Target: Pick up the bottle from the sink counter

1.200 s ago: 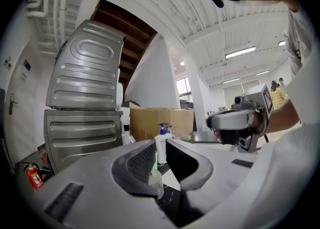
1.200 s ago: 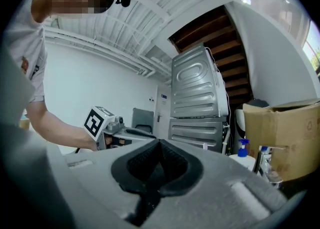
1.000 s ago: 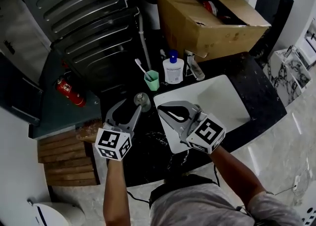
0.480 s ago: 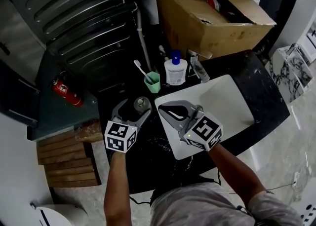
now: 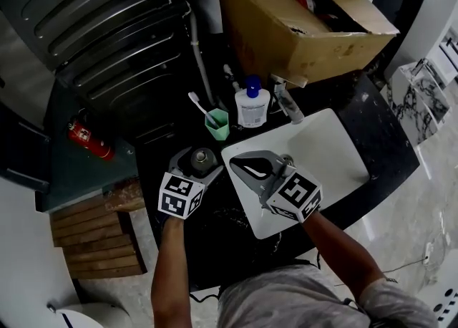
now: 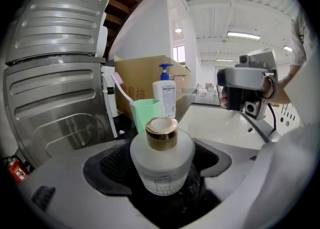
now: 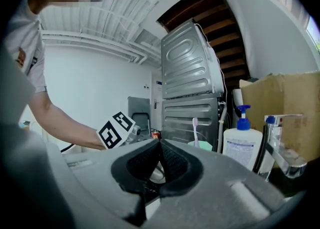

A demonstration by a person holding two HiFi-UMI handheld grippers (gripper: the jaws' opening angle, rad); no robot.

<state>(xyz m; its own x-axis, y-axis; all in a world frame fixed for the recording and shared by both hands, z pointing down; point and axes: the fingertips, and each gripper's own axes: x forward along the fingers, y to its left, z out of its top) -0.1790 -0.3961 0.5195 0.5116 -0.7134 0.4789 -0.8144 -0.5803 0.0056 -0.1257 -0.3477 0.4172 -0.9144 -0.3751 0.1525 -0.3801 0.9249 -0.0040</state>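
Note:
A small frosted glass bottle with a gold cap stands upright on the black sink counter, left of the basin. My left gripper reaches round it, and the bottle sits deep between the two dark pads. The left gripper jaws are opening, and I see no pad pressing on the glass. My right gripper hovers over the basin's left edge, beside the bottle, with its jaws shut and empty.
Behind the bottle stand a green cup with a toothbrush, a white pump bottle and the faucet. The white basin lies to the right. A cardboard box and a washing machine stand at the back.
My left gripper has moved forward, so the bottle now stands between its jaws instead of ahead of them, and the jaws have widened. The right gripper has stayed nearly still.

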